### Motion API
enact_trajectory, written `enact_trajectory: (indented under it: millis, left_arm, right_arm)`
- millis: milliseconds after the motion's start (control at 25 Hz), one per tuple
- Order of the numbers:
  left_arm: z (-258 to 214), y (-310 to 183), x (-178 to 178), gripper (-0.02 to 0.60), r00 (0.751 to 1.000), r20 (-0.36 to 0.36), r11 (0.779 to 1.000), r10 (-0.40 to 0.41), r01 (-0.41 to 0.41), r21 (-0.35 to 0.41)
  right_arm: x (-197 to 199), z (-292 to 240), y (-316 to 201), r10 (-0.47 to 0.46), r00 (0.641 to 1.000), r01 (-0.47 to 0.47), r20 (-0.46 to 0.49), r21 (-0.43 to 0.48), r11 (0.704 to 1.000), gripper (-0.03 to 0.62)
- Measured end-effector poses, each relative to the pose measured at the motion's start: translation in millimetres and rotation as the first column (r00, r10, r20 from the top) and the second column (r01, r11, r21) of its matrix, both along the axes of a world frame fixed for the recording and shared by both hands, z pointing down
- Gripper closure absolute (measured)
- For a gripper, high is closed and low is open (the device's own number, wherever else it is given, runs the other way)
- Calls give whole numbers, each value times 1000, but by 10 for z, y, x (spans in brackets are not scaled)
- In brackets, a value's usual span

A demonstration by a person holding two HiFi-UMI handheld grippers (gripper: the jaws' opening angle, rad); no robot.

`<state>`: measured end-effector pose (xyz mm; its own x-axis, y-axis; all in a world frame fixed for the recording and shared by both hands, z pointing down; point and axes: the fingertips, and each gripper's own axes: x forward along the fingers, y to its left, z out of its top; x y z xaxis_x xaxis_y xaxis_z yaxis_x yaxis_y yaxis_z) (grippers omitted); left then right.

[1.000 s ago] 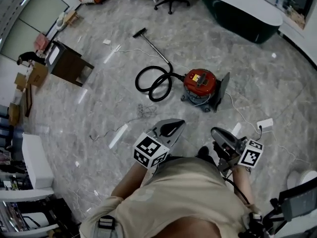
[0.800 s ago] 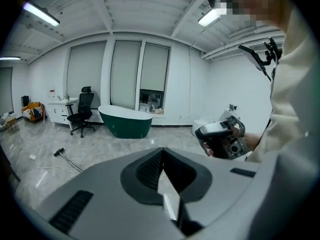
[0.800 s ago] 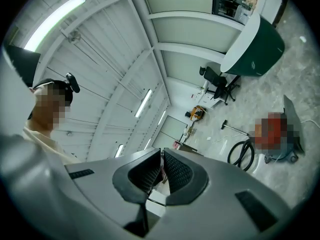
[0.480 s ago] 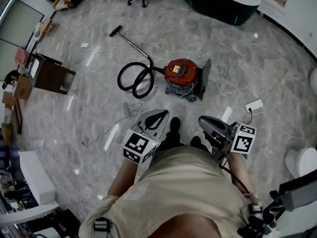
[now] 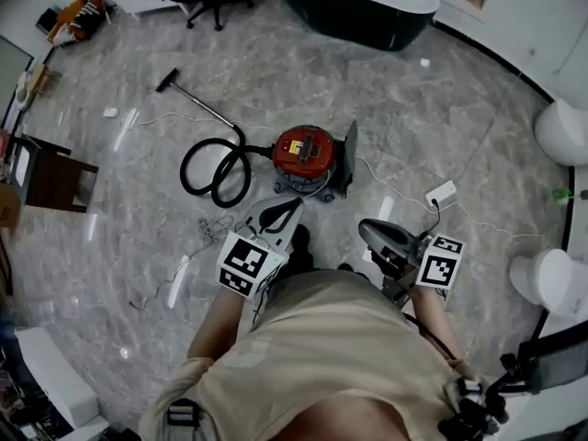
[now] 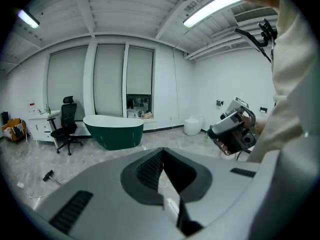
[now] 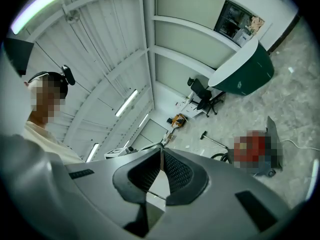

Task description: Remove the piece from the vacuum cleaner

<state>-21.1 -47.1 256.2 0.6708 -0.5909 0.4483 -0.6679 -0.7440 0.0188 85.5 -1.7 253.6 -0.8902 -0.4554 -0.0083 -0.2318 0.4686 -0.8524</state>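
Green bathtub [image 5: 354, 12] at the far side. Red vacuum cleaner [image 5: 303, 152] sits on the floor just beyond my claws. Its black hose [image 5: 213, 175] is looped to the left and runs on to the wand [image 5: 204, 107]. My left claw [image 6: 161, 151]: jaws together, nothing in them. My right claw [image 7: 161, 150]: same, closed and empty. Both hover near my body, clear of the vacuum cleaner.

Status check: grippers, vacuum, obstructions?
Left gripper, right gripper: jaws shut, empty. Red canister vacuum cleaner on floor ahead, untouched. Black hose coiled beside it.
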Motion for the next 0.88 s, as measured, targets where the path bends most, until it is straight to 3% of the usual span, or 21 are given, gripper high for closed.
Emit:
enact_trajectory:
  millis: [280, 560, 760, 880]
  left_arm:
    - [-11, -503, -450, 581, 999, -46, 1000, 18, -18, -3]
    - [-50, -834, -702, 581, 992, -93, 996, 86, -86, 11]
    - [-156, -1040, -983, 581, 972, -224, 997, 70, -77, -25]
    - [-171, -1130, -1101, 581, 968, -238, 996, 85, -90, -9]
  right_arm:
    - [-444, -40, -390, 11, 996, -11, -90, -2, 1000, 589]
    - [-755, -54, -724, 72, 989, -76, -132, -22, 997, 589]
    - [-1152, -92, -863, 28, 983, -27, -179, 6, 1000, 589]
    - [-1269, -84, -931, 28, 974, -24, -223, 23, 999, 589]
